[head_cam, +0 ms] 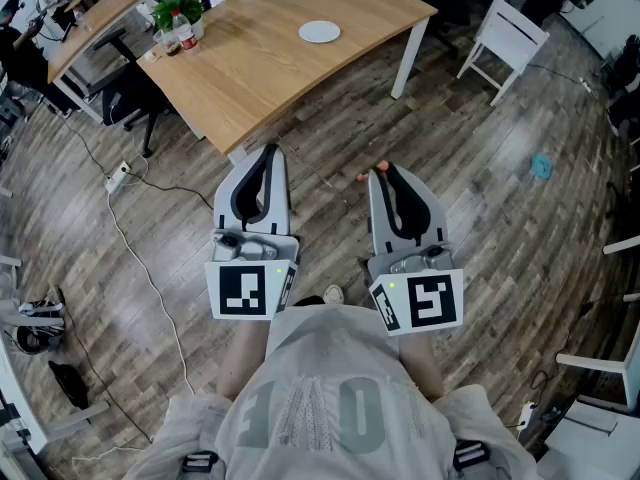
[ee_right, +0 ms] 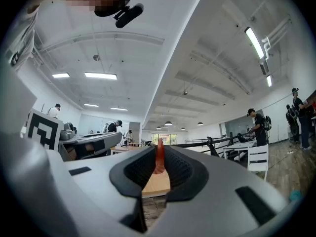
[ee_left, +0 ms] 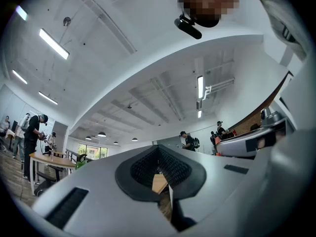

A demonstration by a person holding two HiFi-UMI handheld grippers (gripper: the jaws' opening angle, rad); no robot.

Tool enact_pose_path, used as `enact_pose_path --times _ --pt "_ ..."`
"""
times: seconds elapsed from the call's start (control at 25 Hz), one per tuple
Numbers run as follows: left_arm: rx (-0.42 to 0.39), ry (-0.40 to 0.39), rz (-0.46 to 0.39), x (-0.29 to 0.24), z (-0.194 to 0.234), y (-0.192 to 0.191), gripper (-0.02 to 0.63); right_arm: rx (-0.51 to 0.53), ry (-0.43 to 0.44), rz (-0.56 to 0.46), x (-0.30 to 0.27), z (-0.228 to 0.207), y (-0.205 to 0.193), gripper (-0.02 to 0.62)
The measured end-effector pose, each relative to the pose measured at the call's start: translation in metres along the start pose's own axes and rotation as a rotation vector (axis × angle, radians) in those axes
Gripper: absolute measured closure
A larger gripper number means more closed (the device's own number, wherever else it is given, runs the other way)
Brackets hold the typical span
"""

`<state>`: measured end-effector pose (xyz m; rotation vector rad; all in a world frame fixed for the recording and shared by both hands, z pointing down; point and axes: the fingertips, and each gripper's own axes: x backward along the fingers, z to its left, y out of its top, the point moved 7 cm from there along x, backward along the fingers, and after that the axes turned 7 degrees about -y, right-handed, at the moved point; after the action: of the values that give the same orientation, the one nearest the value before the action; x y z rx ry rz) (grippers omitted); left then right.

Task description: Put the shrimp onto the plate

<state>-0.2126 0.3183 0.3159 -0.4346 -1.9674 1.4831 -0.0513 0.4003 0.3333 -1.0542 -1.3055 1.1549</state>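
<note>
Biggest thing here is the light wooden curved surface (head_cam: 270, 58), up at 12 o'clock from the person and well apart from both hands. Neither gripper is over it, they're both out above the plank floor.

The left gripper (head_cam: 267, 154) has its fingers closed tip to tip with nothing between them, so it looks like a spare hand for now.

The right gripper (head_cam: 384, 172) has its fingers pinched on the load.

The small round white plate (head_cam: 319, 32) sits near the far edge of the surface, at roughly 11 o'clock from the right fingers.

The little orange-red shrimp (ee_right: 159, 157) stands clamped in those right fingers, long axis running along them, its end poking past the tips. I'd guess a carry forward and slightly left comes next.
</note>
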Motion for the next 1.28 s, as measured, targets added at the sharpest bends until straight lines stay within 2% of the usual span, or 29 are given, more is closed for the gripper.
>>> enact_pose_path --times 0.24,0.4,0.6,0.92,1.12,1.28 --pt "-0.025 0.000 -0.002 -0.003 -0.001 0.003 0.597 0.007 0.009 0.003 -0.003 -0.002 -0.003 0.532" --pt "-0.020 0.006 0.026 -0.006 0.005 -0.004 0.597 -0.002 0.038 -0.006 -0.007 -0.001 -0.003 0.532" --pt "-0.034 0.006 0.029 -0.010 0.010 -0.009 0.597 -0.023 0.019 -0.008 -0.016 -0.005 -0.009 0.531" --pt "-0.047 0.004 0.084 -0.016 0.009 -0.023 0.597 -0.060 0.065 0.093 -0.032 -0.008 -0.040 0.531" --pt "-0.010 0.024 0.109 -0.033 0.022 -0.034 0.597 -0.075 0.079 0.138 -0.050 -0.012 -0.044 0.531" --pt "-0.004 0.011 0.157 -0.046 0.029 -0.057 0.597 -0.114 0.074 0.175 -0.061 -0.017 -0.065 0.531"
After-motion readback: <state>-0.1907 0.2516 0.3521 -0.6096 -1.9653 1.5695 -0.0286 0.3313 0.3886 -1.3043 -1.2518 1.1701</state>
